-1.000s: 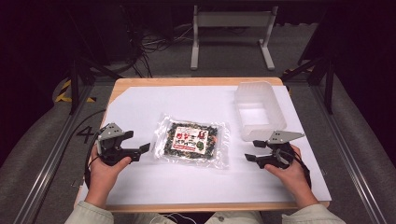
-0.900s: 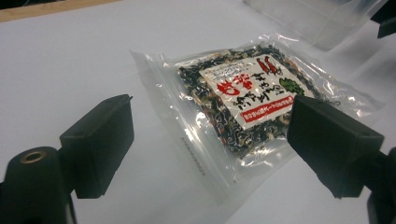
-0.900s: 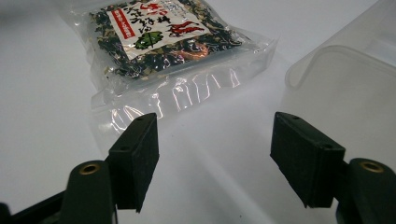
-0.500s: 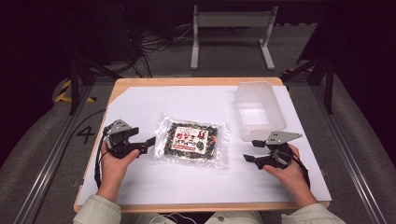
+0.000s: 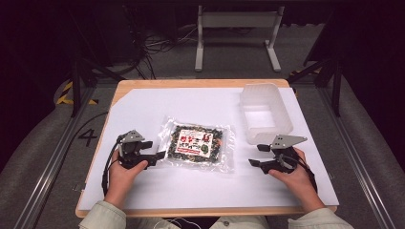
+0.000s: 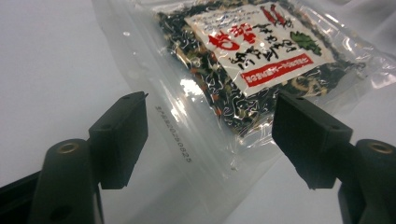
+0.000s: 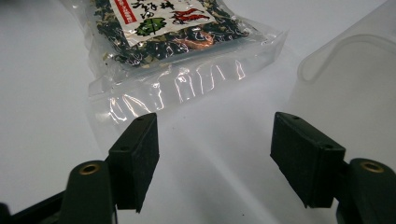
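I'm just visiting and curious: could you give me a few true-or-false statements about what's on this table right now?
1. The packet lies flat on the white sheet. True.
2. The tub holds the packet. False: the packet lies beside it, the tub looks empty.
3. The left tongs straddle the packet's clear edge, pads not yet pressing. True.
4. The right tongs grip the packet. False: they are open, short of it.
5. The tub lies on its side. False: upright.
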`<state>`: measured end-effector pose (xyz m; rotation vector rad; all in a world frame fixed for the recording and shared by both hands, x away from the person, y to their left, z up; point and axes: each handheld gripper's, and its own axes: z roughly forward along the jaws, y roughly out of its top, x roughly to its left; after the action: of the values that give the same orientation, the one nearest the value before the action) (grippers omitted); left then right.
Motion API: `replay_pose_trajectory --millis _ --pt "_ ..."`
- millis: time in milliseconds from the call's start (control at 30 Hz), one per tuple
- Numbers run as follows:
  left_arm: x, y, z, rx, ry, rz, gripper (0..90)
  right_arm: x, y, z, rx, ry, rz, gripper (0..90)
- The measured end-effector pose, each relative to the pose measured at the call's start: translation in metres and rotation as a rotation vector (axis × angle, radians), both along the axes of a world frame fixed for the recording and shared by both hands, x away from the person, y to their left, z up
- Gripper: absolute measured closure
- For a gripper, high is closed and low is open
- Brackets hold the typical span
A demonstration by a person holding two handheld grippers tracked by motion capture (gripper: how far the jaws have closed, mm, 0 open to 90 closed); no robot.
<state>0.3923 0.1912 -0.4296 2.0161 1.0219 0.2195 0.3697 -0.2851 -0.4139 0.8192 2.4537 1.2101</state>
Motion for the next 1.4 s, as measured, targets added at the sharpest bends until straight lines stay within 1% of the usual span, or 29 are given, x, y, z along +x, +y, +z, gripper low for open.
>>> replay_pose_trajectory --millis 33,67,100,200,233,267,367,433,533,600,733,800,967,1067,1167,1200,1233,1267,1300,1333,1367,1400 --pt "0.001 -0.001 -0.003 0.017 0.026 0.007 26.3 0.0 0.001 0.0 -0.007 0.001 0.004 32.1" --pt "0.002 -0.001 -0.005 0.022 0.038 0.001 25.8 0.0 0.001 -0.001 -0.01 0.001 0.004 32.1" --pt "0.002 -0.001 -0.005 0.022 0.038 0.001 25.5 0.0 0.001 -0.001 -0.01 0.001 0.004 32.1" --pt "0.004 -0.003 -0.008 0.039 0.07 0.002 25.3 0.0 0.003 -0.002 -0.019 0.001 0.007 32.0" --pt "0.005 -0.004 -0.01 0.044 0.088 -0.007 24.8 0.0 0.003 -0.002 -0.022 0.0 0.009 31.9" --pt "0.006 -0.004 -0.01 0.051 0.093 -0.018 24.9 0.0 0.004 -0.002 -0.025 0.001 0.011 31.8" --pt "0.007 -0.008 -0.013 0.056 0.131 -0.043 24.9 0.0 0.005 -0.003 -0.028 0.003 0.013 31.7" --pt "0.007 -0.009 -0.014 0.065 0.134 -0.049 26.0 0.0 0.005 -0.003 -0.03 0.003 0.017 31.5" --pt "0.007 -0.011 -0.014 0.078 0.124 -0.057 26.4 0.0 0.006 -0.004 -0.033 0.006 0.021 31.5" --pt "0.007 -0.012 -0.015 0.077 0.136 -0.058 27.3 0.0 0.006 -0.004 -0.035 0.007 0.023 31.4" --pt "0.007 -0.013 -0.015 0.08 0.129 -0.063 33.5 0.0 0.006 -0.005 -0.031 0.008 0.028 30.8" --pt "0.006 -0.014 -0.014 0.084 0.133 -0.06 35.1 0.0 0.007 -0.005 -0.029 0.008 0.032 30.5" --pt "0.005 -0.014 -0.014 0.084 0.135 -0.057 44.2 0.0 0.008 -0.006 -0.03 0.011 0.036 30.5" --pt "0.004 -0.015 -0.014 0.079 0.138 -0.047 48.3 0.0 0.008 -0.006 -0.029 0.01 0.038 30.3" --pt "0.004 -0.013 -0.015 0.06 0.146 -0.031 53.4 0.0 0.008 -0.005 -0.029 0.008 0.039 30.3" --pt "0.003 -0.013 -0.016 0.047 0.148 -0.024 55.2 0.0 0.008 -0.005 -0.029 0.008 0.039 30.3" --pt "0.003 -0.011 -0.017 0.028 0.152 -0.014 60.1 0.0 0.008 -0.005 -0.029 0.008 0.039 30.3" --pt "0.003 -0.011 -0.018 0.007 0.162 -0.003 63.0 0.0 0.008 -0.005 -0.029 0.007 0.039 30.3" --pt "0.003 -0.011 -0.018 -0.001 0.172 -0.003 63.0 0.0 0.008 -0.005 -0.029 0.007 0.039 30.3" --pt "0.002 -0.013 -0.017 0.018 0.169 -0.012 67.1 0.0 0.009 -0.005 -0.029 0.007 0.04 30.3" --pt "0.001 -0.016 -0.016 0.028 0.164 -0.003 70.3 0.0 0.009 -0.005 -0.029 0.006 0.042 30.2" --pt "-0.001 -0.019 -0.014 0.058 0.15 0.002 71.5 0.0 0.009 -0.005 -0.03 0.006 0.043 30.2"
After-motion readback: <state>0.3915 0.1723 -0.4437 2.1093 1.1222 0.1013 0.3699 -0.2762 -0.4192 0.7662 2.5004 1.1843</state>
